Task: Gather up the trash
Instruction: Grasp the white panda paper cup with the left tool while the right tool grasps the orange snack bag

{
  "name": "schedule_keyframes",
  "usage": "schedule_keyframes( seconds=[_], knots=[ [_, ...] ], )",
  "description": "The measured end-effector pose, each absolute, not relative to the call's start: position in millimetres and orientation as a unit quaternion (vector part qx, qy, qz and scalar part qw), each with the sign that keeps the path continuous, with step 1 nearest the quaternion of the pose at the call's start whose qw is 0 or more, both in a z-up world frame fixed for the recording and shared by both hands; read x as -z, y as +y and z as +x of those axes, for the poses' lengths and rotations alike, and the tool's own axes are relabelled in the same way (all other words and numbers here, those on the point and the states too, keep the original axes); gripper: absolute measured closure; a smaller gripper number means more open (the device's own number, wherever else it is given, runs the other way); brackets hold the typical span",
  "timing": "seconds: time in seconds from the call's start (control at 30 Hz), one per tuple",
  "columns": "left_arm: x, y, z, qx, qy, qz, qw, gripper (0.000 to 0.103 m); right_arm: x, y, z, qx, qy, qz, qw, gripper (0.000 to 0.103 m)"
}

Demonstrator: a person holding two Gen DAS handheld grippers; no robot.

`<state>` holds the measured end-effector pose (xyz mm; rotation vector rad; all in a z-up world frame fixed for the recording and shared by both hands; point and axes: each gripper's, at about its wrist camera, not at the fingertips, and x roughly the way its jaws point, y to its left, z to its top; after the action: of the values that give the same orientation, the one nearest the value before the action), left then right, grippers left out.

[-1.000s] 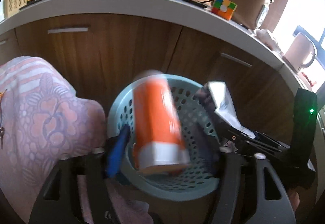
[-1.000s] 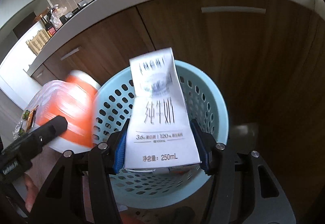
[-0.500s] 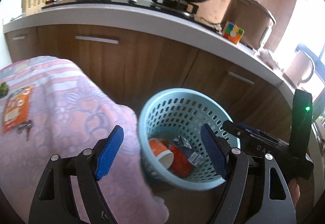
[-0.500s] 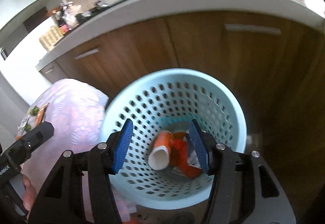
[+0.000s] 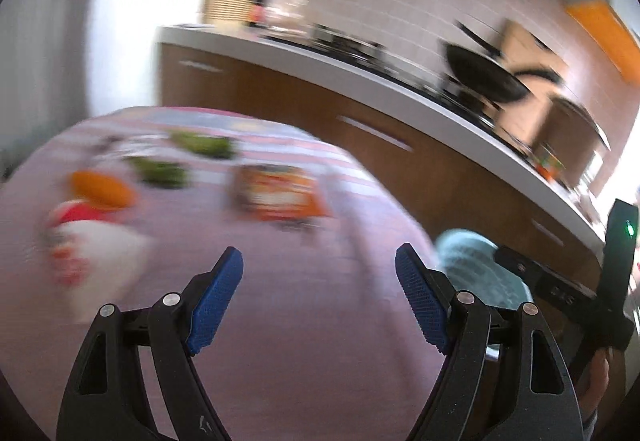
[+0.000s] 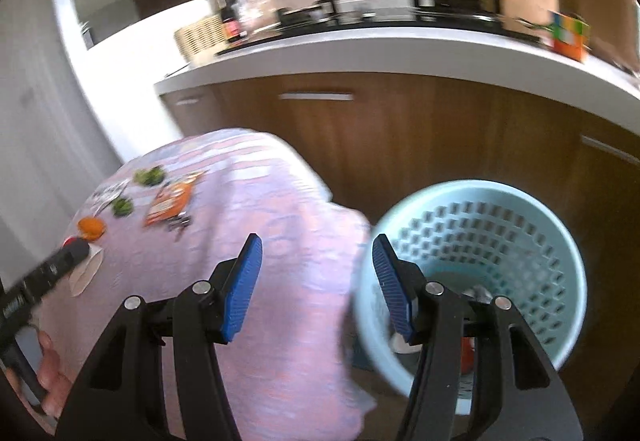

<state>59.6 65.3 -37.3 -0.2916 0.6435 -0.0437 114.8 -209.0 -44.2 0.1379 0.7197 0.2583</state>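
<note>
L tongs: spread wide, nothing between pads. Aimed over tabletop w/ pink cloth; view blurred. Trash on it, L to R: white/red item at 9 o'clock, orange piece at 10, two green bits at 11, orange packet at 12.

R tongs: open too, empty. Blue basket at 3 o'clock, beside the cloth edge; some trash in bottom, partly hidden.

Step (judged): between drops, heading for next pick. Next: L tongs onto the packet, nearest ahead. It lies flat, so needs a low angle to catch one edge, then carry to basket.
</note>
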Motion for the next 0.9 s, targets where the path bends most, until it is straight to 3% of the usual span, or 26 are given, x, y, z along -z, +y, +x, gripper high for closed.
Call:
schedule_keyframes(
  seconds=[0.27,0.53,0.67,0.9],
  knots=[
    [39,172,34,-0.084,0.303,-0.196,0.929,0.022,51,-119,122,-0.191,0.351,0.030,0.916,0.049],
    [68,215,53,-0.102,0.359,-0.227,0.900,0.023,72,-48,122,-0.233,0.349,-0.013,0.907,0.049],
    [86,222,70,-0.084,0.389,-0.243,0.885,0.033,79,-34,124,-0.238,0.358,-0.028,0.903,0.049],
    [89,211,92,-0.092,0.384,-0.217,0.893,0.039,69,-36,141,-0.246,0.363,-0.015,0.898,0.049]
  ],
)
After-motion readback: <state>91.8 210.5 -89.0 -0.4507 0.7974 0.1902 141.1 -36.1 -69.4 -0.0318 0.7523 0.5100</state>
